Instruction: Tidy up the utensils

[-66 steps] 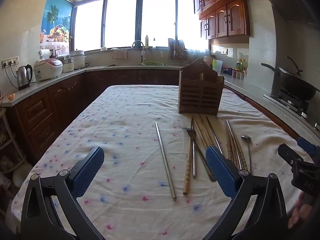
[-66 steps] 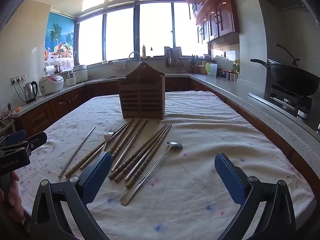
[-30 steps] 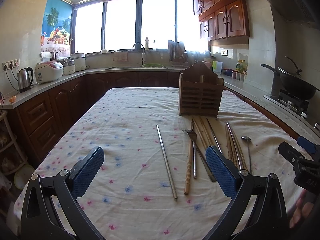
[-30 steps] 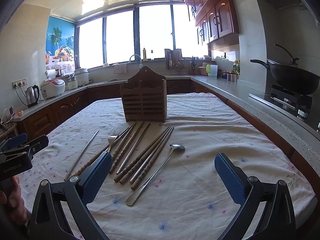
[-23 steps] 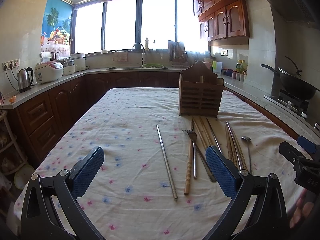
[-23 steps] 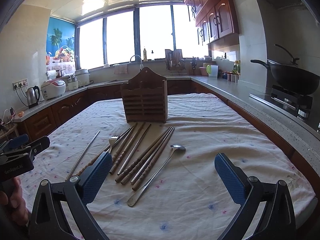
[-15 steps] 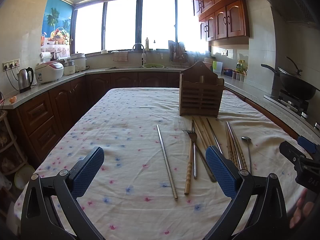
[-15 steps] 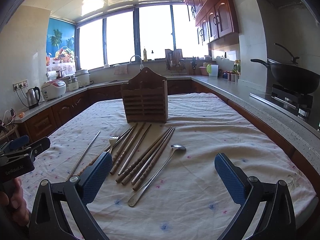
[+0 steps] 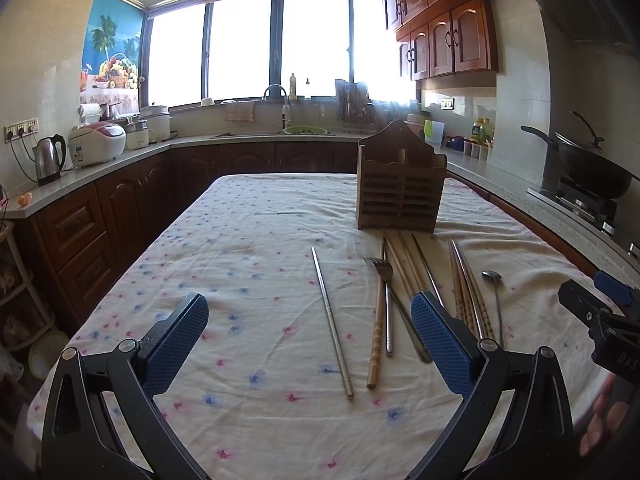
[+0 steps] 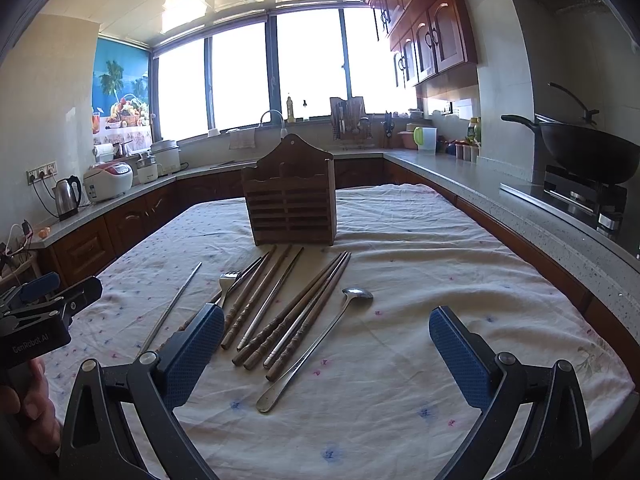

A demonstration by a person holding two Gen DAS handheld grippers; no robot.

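Hovering grippers: left gripper [image 9: 310,334] and right gripper [image 10: 326,344] are both above the tablecloth [image 10: 420,248], fingers spread wide, holding nothing.
Holder: wooden utensil holder [image 10: 291,206] stands upright at 12 o'clock, touching no gripper.
Utensils: chopsticks [image 10: 296,312] lie in a loose row just before the holder; fork [image 10: 228,282] at their 9 o'clock side, spoon [image 10: 316,342] at 3 o'clock.
Single piece: metal chopstick [image 9: 331,320] lies apart, at 9 o'clock from the fork.
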